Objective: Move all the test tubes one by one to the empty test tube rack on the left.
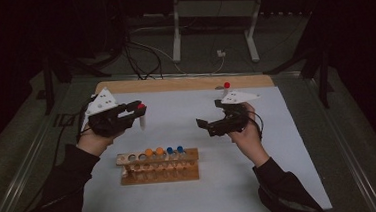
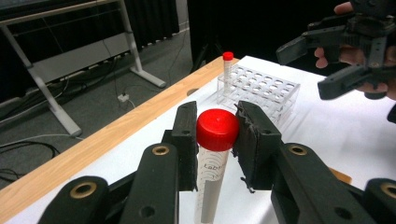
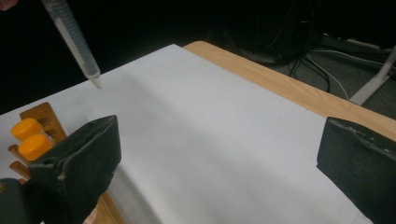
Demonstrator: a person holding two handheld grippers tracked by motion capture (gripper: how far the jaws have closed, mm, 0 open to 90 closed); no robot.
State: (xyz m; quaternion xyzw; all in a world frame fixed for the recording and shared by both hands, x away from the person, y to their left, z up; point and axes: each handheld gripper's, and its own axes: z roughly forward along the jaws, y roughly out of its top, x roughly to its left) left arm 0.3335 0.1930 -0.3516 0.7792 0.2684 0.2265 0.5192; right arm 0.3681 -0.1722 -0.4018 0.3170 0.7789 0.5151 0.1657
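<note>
My left gripper (image 1: 135, 111) is shut on the red cap of a clear tube (image 1: 142, 120), which hangs upright above the white mat. In the left gripper view the two pads (image 2: 187, 135) press on the cap and the tube's labelled body (image 2: 210, 186) drops below it. My right gripper (image 1: 203, 126) is held over the mat's right half with its jaws wide apart and nothing between them. From the right gripper view (image 3: 219, 154) the held tube's pointed tip (image 3: 77, 46) shows at the top left.
A wooden rack (image 1: 159, 174) near the front holds orange-capped (image 1: 154, 152) and blue-capped (image 1: 174, 150) tubes. A clear plastic rack (image 2: 259, 91) at the back right holds one red-capped tube (image 2: 227, 63). The wooden table edge (image 1: 184, 83) runs along the far side.
</note>
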